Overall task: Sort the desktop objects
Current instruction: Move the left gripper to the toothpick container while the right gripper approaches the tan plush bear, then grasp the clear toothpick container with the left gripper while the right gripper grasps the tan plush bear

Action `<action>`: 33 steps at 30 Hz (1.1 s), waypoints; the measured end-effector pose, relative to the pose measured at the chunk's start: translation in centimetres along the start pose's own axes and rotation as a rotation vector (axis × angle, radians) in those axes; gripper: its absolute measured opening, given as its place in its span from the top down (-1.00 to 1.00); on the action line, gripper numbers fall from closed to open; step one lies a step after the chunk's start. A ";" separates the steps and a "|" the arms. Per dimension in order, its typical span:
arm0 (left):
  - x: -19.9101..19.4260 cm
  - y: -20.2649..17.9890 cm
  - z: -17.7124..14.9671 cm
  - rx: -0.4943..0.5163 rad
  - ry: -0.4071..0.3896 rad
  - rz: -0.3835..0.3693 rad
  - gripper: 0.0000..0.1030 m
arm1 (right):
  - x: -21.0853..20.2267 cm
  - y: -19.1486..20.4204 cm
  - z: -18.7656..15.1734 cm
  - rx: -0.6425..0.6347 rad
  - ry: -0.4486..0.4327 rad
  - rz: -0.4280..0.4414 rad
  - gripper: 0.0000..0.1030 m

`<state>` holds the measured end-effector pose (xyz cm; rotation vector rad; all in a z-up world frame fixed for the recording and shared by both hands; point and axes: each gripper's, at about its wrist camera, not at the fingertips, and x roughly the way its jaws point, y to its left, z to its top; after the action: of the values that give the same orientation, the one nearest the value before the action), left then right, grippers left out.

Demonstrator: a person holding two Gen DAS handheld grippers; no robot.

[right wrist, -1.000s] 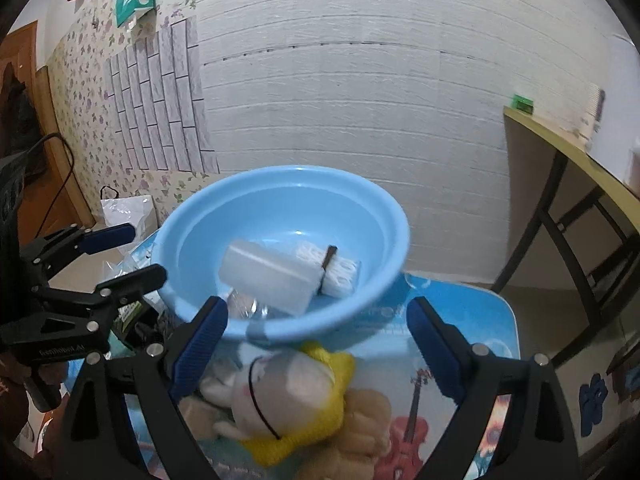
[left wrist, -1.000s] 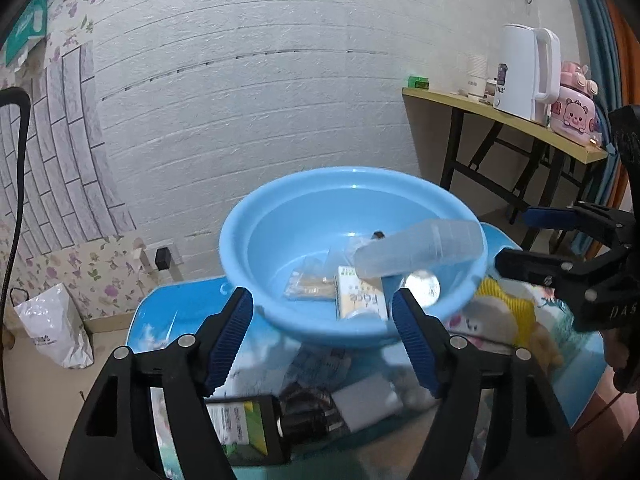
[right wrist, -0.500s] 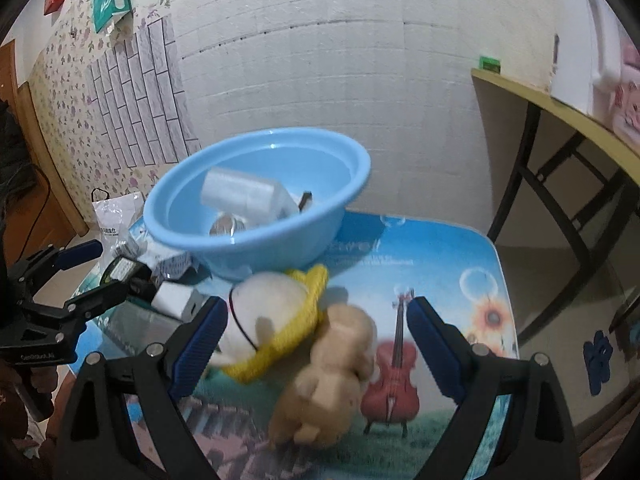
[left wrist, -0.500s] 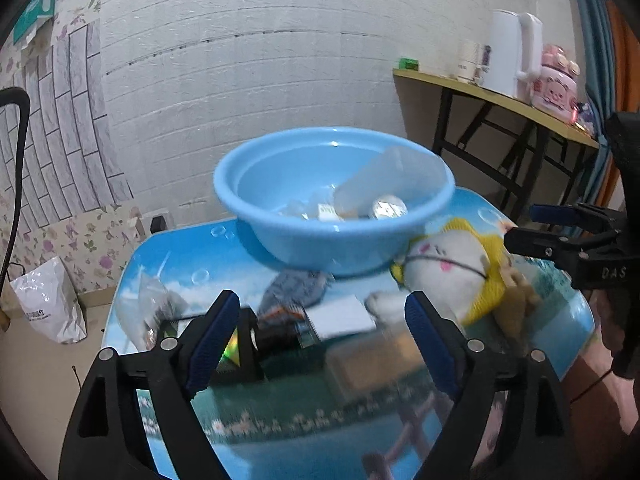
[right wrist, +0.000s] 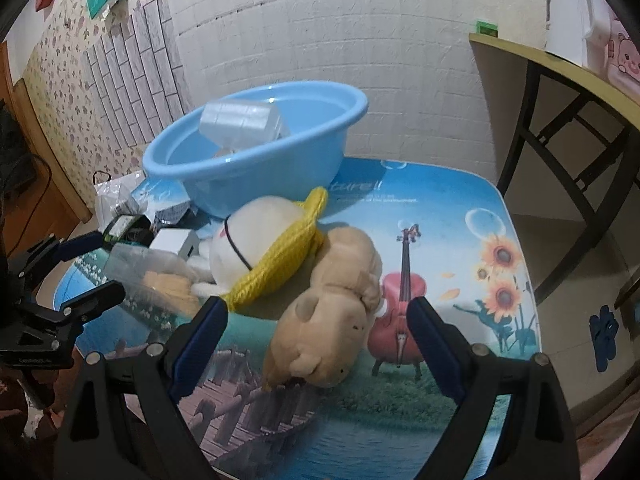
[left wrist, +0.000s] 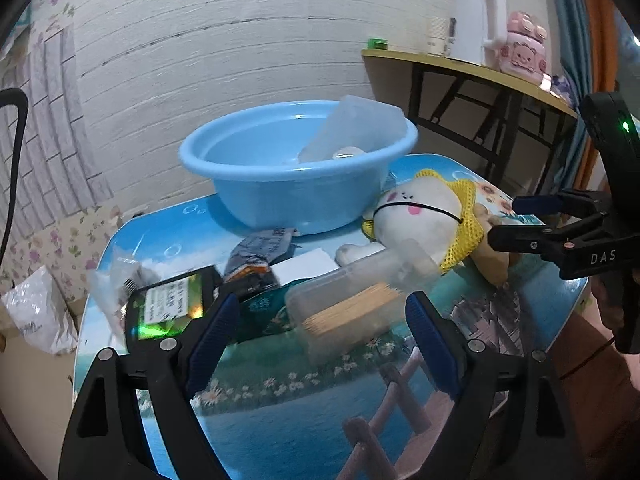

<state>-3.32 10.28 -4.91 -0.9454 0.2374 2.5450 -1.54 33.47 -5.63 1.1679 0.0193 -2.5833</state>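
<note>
- basin [left wrist: 304, 184] stands at rear of table [left wrist: 280, 420].
- clear box [left wrist: 352, 132] lies in basin.
- two plush toys [right wrist: 304, 280] lie in front of basin, touching.

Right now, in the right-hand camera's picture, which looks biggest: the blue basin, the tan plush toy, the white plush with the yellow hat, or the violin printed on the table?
1. Blue basin, though it sits farther back.
2. Tan plush toy and white plush: too alike to rank, and the tan one lies nearer the camera.
3. Printed violin, smallest.
</note>
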 end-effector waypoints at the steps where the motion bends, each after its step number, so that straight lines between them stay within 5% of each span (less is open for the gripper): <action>1: 0.3 -0.2 0.1 0.017 -0.002 -0.001 -0.65 | 0.2 0.0 -0.1 -0.001 0.006 0.001 -0.80; 9: 1.7 -1.4 0.4 0.099 -0.024 -0.022 -0.76 | 1.4 -0.4 -0.8 0.028 0.059 -0.011 -0.78; 12: 1.9 -1.8 0.5 0.113 -0.022 -0.045 -0.76 | 1.7 -0.5 -1.0 0.041 0.068 0.003 -0.49; 13: 1.8 -1.9 0.5 0.110 -0.025 -0.061 -0.76 | 1.7 -0.4 -1.1 0.035 0.074 0.009 -0.24; 14: 1.6 -1.9 0.5 0.106 -0.028 -0.081 -0.70 | 1.7 -0.4 -1.1 0.031 0.079 0.020 -0.04; 17: 1.3 -1.8 0.4 0.108 -0.031 -0.068 -0.33 | 1.5 -0.6 -1.1 0.037 0.079 0.033 -0.03; 23: 0.1 -0.7 -0.1 0.078 -0.019 -0.097 0.03 | 0.7 -1.2 -1.3 0.045 0.071 0.023 -0.01; 33: -2.9 -0.2 -2.2 0.084 0.011 -0.073 0.26 | -0.6 -1.9 -2.0 0.032 0.068 -0.007 -0.01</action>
<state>0.08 8.88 -4.71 -0.9193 0.3042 2.4440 -0.24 35.77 -6.75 1.2696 -0.0028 -2.5581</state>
